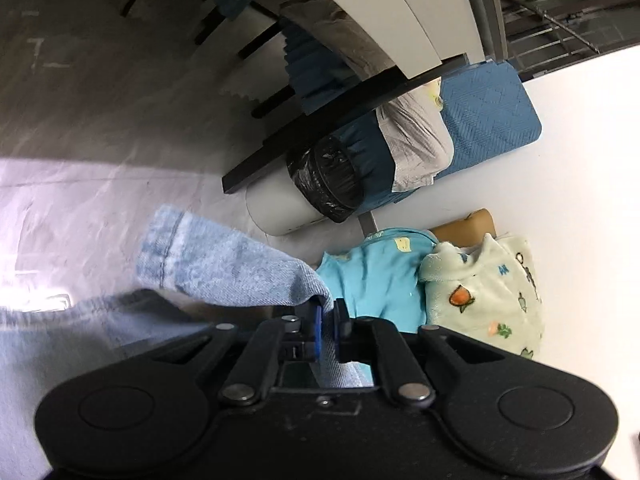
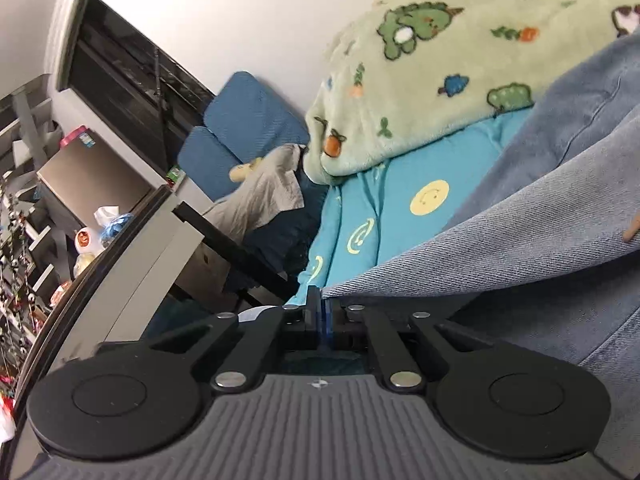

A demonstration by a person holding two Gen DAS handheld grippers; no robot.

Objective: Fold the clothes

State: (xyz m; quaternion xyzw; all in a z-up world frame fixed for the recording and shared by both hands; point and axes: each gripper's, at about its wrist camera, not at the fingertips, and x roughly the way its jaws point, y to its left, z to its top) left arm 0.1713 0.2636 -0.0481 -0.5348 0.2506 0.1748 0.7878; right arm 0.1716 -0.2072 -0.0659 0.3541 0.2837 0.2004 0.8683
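With the left gripper (image 1: 328, 316) and right gripper (image 2: 322, 308) each clamped on an edge of the denim garment (image 1: 224, 268) held above the bed's blue sheet (image 2: 384, 216), the thin pinch could slip and spoil the fold.

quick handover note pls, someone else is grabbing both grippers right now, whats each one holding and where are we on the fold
Left gripper: shut on the denim garment, pinching a fold of it, with a hemmed end hanging out to the left over the floor.
Right gripper: shut on an edge of the same denim garment, which drapes off to the right.
Surroundings: the turquoise sheet of the bed lies under the denim, and the green fleece blanket is bunched behind it.
Done: both grips are taken and the garment is lifted.
Left: no finished fold shows yet; lay it out on the bed, fold, then release.
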